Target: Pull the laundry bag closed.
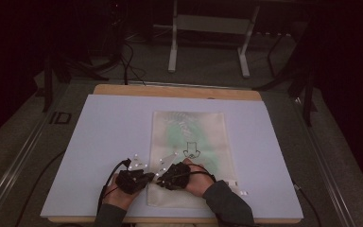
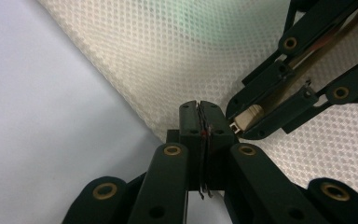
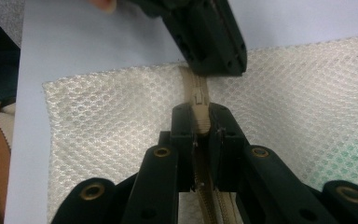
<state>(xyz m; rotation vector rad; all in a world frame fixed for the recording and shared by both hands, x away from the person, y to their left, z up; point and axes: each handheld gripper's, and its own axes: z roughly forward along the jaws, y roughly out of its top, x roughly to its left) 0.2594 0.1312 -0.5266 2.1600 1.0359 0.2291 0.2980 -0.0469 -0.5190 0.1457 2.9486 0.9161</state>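
1. pale table sheet (image 1: 104, 142) under a white mesh bag (image 1: 189, 137), lying mid-table.
2. my left gripper (image 2: 200, 116) pinches the bag's edge, jaws together.
3. my right gripper (image 3: 200, 122) clamps the beige zipper pull (image 3: 200, 109).

Black gripper (image 2: 200, 126) links, brass rivets
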